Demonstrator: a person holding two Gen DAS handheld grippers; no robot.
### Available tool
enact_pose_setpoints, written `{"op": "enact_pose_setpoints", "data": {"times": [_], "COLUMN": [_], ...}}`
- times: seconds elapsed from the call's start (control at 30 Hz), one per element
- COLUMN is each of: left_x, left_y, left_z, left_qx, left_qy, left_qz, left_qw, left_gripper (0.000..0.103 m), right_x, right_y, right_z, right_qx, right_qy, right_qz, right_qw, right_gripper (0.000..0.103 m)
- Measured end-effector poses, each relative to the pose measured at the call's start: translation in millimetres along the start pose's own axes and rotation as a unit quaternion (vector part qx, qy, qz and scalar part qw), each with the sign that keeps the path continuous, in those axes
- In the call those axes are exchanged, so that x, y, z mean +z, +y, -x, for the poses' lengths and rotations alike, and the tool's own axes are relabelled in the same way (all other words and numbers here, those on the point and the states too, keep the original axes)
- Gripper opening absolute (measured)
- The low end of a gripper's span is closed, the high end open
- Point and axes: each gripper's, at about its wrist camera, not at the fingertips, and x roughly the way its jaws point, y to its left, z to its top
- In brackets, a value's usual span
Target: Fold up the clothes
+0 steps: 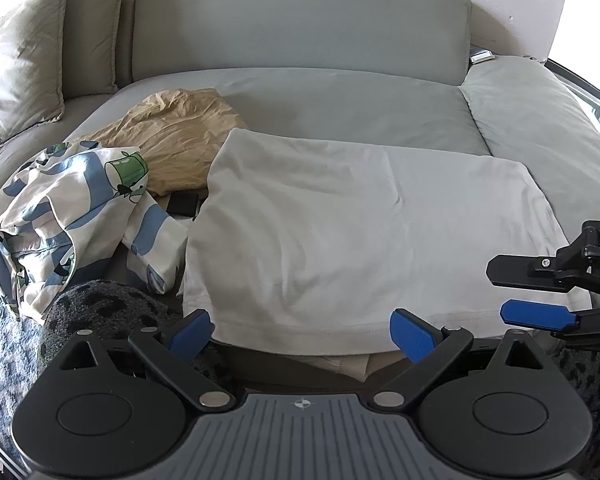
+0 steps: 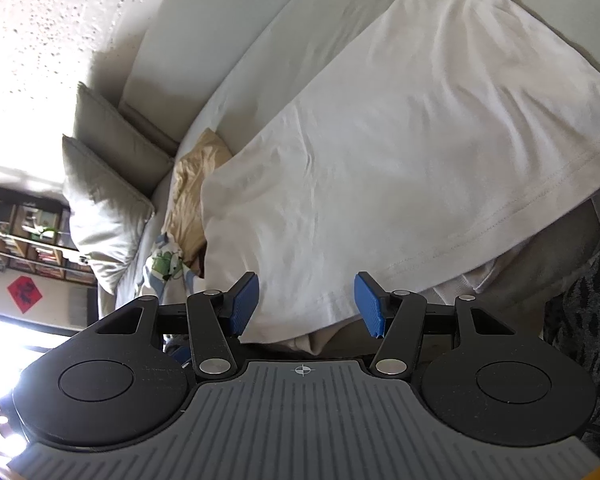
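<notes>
1. We are holding the left gripper (image 1: 302, 334) low at the near edge of a grey sofa (image 1: 340, 100), its blue fingers spread wide and gripping nothing; the stitched hem of a white garment (image 1: 360, 220) is lying between and just beyond them.
2. We are holding the right gripper (image 2: 306, 304) turned on its side at the same hem (image 2: 480, 232), further to the right. Its jaws are also standing wide apart and empty, with the cloth's edge lying between them.
3. The white garment is lying spread flat across the seat cushion as a broad rectangle, its far edge looking like a fold; whether further folds are due, we cannot tell.
4. Further left, a blue-and-white printed garment (image 1: 72, 216) and a tan garment (image 1: 180, 132) are lying crumpled, with pillows (image 1: 20, 68) behind them.
5. If another fold is coming, we are judging that both grippers should close on the hem at matching depth, catch every layer, and lift evenly so the cloth stays square.
</notes>
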Motion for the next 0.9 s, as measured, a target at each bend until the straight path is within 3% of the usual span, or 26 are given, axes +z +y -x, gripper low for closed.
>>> {"op": "enact_pose_setpoints", "data": {"times": [0.9], "left_x": [-0.9], "left_y": [-17.7], "left_z": [-3.9], "left_qx": [0.000], "left_qy": [0.007], "left_qz": [-0.026], "left_qw": [0.9996], "left_gripper": [0.097], "right_x": [-1.1], "right_y": [-19.3], "right_z": [10.1], "right_qx": [-0.016], "right_qy": [-0.014], "right_qz": [-0.028], "right_qw": [0.999], "right_gripper": [0.060]}}
